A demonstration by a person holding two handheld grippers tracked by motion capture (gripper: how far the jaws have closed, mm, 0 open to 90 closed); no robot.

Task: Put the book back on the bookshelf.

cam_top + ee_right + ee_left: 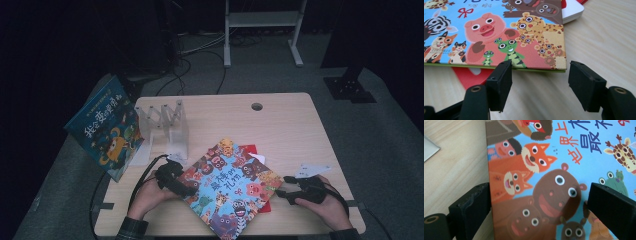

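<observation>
Although the glossy blue picture book with cartoon animals on its hard cover (230, 187) lies flat on the pale wood-grain table (280, 125), much of what sits beneath it is covered: a flat red sheet-like thing (248, 148) pokes out past the far corner and again under the near edge, just ahead of the right gripper (280, 192), and what it is cannot be made out. In the right gripper view the book (494, 32) is cut off at the top and left, its green-edged corner just beyond the matte black block jaws of the right gripper (540, 72), which stand apart with bare table between them, gripping nothing. A white, rounded, thick slab (574, 10) shows partly past the book's far side. In the left gripper view the left gripper (539, 192) is likewise released: one scuffed rubbery jaw sits at the book's (544, 170) straight edge, the other over the shiny cover, and whether either touches it is unclear. From the high view, the left gripper (192, 191) meets the book's left edge, the person's hands cut off at the bottom.
</observation>
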